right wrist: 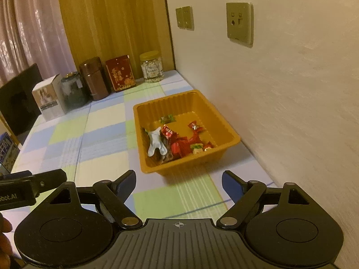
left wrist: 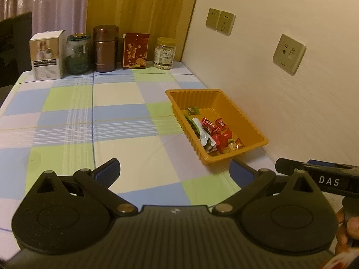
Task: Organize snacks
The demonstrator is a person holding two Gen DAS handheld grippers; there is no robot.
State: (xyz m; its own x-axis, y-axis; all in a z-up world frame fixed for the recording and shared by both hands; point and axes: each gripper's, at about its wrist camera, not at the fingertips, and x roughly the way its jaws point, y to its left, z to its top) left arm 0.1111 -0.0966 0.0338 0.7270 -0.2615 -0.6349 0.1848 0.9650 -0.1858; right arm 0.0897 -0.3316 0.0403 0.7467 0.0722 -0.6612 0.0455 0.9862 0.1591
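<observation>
An orange plastic tray sits on the checked tablecloth by the right wall. It holds several wrapped snacks: red packets, a white wrapper and a small green-wrapped candy. My left gripper is open and empty, low over the cloth, left of and nearer than the tray. My right gripper is open and empty just before the tray's near edge. The right gripper's body shows at the right edge of the left wrist view.
Along the table's back edge stand a white box, a glass jar, a brown flask, a red box and a yellow-lidded jar. Wall sockets are on the right wall. A dark chair is at the left.
</observation>
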